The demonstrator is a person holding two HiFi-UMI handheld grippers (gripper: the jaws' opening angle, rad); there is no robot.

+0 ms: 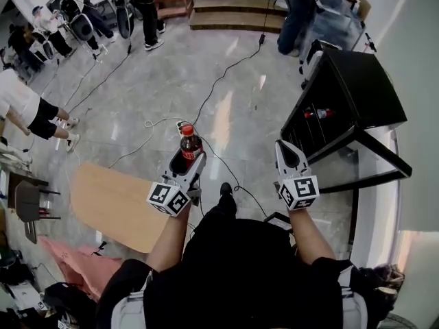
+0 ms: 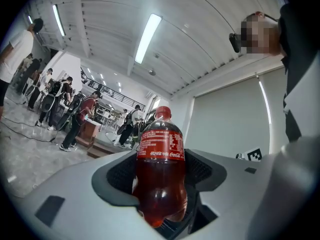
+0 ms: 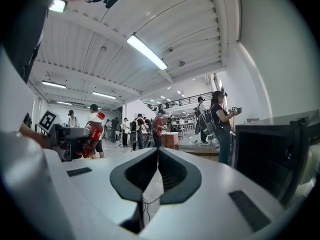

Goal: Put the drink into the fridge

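Observation:
A red cola bottle (image 1: 190, 144) with a red cap stands upright between the jaws of my left gripper (image 1: 186, 164), which is shut on it. In the left gripper view the cola bottle (image 2: 161, 169) fills the middle, its label facing the camera. My right gripper (image 1: 287, 153) is held to the right at about the same height, shut with nothing in it; its jaws meet in the right gripper view (image 3: 157, 156). The black fridge (image 1: 350, 101) stands to the right with its front toward me, small items visible on a shelf inside. The bottle (image 3: 92, 134) also shows at left in the right gripper view.
A light wooden table (image 1: 113, 204) lies below left. Cables (image 1: 219, 81) trail over the grey floor. Several people (image 1: 147, 9) stand at the far side of the room. A white wall (image 1: 411, 149) runs behind the fridge.

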